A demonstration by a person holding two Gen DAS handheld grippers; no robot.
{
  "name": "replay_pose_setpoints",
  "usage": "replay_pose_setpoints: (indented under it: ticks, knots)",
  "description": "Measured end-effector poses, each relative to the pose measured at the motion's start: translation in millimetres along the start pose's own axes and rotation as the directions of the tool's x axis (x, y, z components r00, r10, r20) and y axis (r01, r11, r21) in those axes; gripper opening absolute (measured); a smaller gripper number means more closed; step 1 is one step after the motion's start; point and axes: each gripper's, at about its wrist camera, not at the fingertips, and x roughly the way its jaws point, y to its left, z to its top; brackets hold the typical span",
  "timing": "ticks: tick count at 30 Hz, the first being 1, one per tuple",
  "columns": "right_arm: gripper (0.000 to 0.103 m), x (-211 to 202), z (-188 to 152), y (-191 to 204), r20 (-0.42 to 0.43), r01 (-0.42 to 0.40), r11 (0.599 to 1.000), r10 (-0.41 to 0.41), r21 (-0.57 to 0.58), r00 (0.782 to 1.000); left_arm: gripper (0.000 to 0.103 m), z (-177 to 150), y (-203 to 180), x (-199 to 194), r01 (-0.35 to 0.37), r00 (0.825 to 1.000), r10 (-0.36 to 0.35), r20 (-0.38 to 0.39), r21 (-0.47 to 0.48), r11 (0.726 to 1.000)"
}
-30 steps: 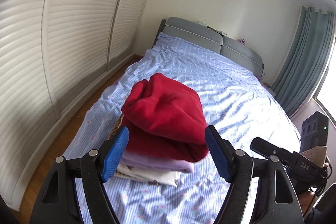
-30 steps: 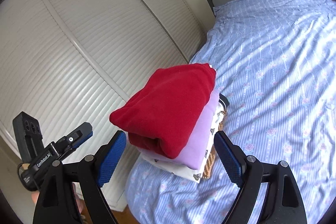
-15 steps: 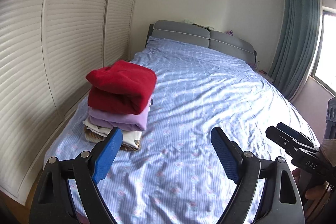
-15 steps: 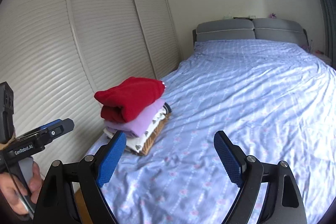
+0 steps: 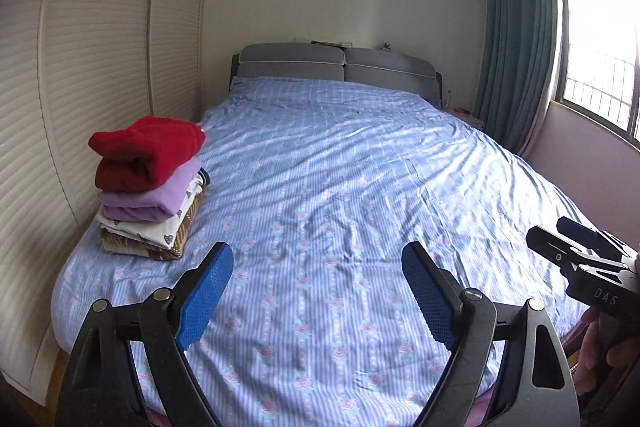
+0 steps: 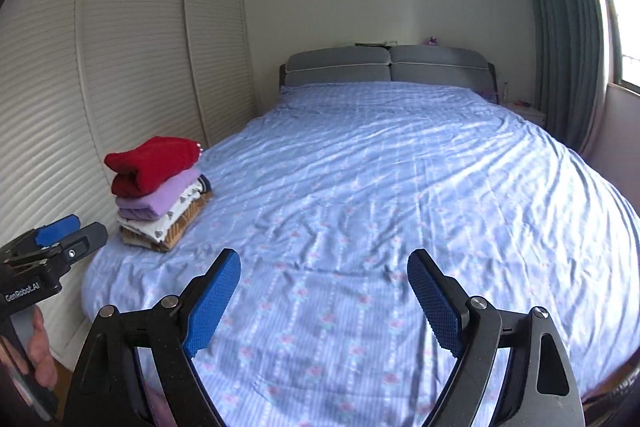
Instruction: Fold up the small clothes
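Four folded garments make up the stack of clothes (image 5: pixel 150 187) at the left of the left wrist frame, on the near left corner of the bed (image 5: pixel 340 207): a red sweater (image 5: pixel 146 151) on top, a lilac piece (image 5: pixel 154 199) under it, then a white printed piece (image 5: pixel 148 229), and a brown patterned one (image 5: pixel 160 249) at the bottom. Beside the stack, along the left edge, run the slatted wardrobe doors (image 5: pixel 92 87). The left gripper (image 5: pixel 316 291) fills the lower middle of its frame, its blue pads spread wide with nothing between them, only striped sheet behind. The right gripper (image 6: pixel 323 297) sits likewise in the lower middle of its own frame, jaws apart and empty, well away from the stack, which appears there at centre left (image 6: pixel 160 195). Each tool shows in the other's view: the right one at the right edge, the left one at the lower left, gripped by a hand (image 6: pixel 38 351). A grey headboard (image 5: pixel 336 63) stands at the upper centre, and a teal curtain (image 5: pixel 516 39) hangs at the upper right.
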Motion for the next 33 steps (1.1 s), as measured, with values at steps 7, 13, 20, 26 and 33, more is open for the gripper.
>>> replay_pose_setpoints:
  ticks: [7, 13, 20, 26, 33]
  knots:
    - [0.086, -29, -13, -38, -0.004, 0.076, 0.997, -0.076, 0.033, 0.997, 0.090, -10, -33, -13, -0.025, 1.000, 0.024, 0.018, 0.043, 0.999]
    - [0.086, -49, -20, -51, 0.004, 0.134, 0.990, -0.134, 0.034, 0.991, 0.098, -17, -49, -17, -0.041, 0.999, 0.041, 0.007, 0.060, 0.997]
    - [0.096, -70, -24, -58, 0.045, 0.207, 0.978, -0.208, 0.025, 0.977, 0.103, -20, -60, -21, -0.058, 0.998, 0.058, 0.002, 0.074, 0.996]
    - [0.096, -79, -22, -67, 0.052, 0.214, 0.976, -0.216, 0.039, 0.975, 0.103, -20, -67, -23, -0.051, 0.999, 0.052, -0.003, 0.081, 0.995]
    - [0.096, -83, -20, -75, 0.054, 0.222, 0.974, -0.224, 0.050, 0.973, 0.103, -17, -71, -24, -0.044, 0.999, 0.044, -0.003, 0.083, 0.996]
